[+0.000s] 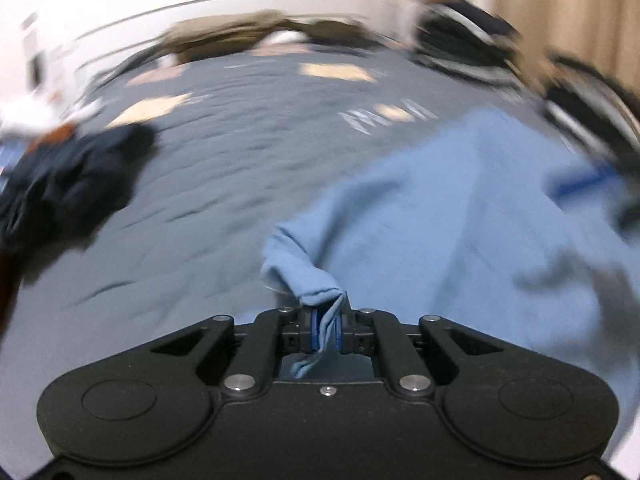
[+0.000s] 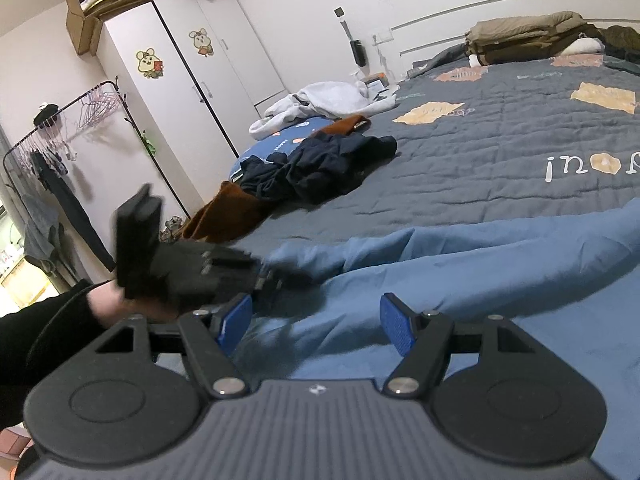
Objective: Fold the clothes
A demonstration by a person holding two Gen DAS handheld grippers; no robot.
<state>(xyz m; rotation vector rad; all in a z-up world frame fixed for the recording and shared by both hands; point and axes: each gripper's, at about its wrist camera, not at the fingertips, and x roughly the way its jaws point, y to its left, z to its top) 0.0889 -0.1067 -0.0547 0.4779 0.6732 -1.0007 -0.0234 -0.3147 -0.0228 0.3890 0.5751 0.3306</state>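
Observation:
A light blue garment (image 1: 460, 208) lies spread over the grey quilted bed (image 1: 240, 160). My left gripper (image 1: 327, 330) is shut on a bunched corner of it, and the cloth is pinched between the blue pads. In the right wrist view the same blue garment (image 2: 480, 272) stretches across the bed in front of my right gripper (image 2: 316, 326). That gripper stands open just above the cloth with nothing between its blue pads (image 2: 396, 326). The left gripper (image 2: 280, 278), blurred and held by a hand in a black sleeve, grips the garment's left end.
A crumpled dark navy garment (image 2: 320, 168) and a brown one (image 2: 228, 216) lie at the bed's left edge, a white one (image 2: 320, 100) behind them. Folded brown bedding (image 2: 528, 36) sits at the headboard. Striped dark clothes (image 1: 472, 44) lie far right. A wardrobe (image 2: 180, 80) and clothes rack (image 2: 60, 152) stand left.

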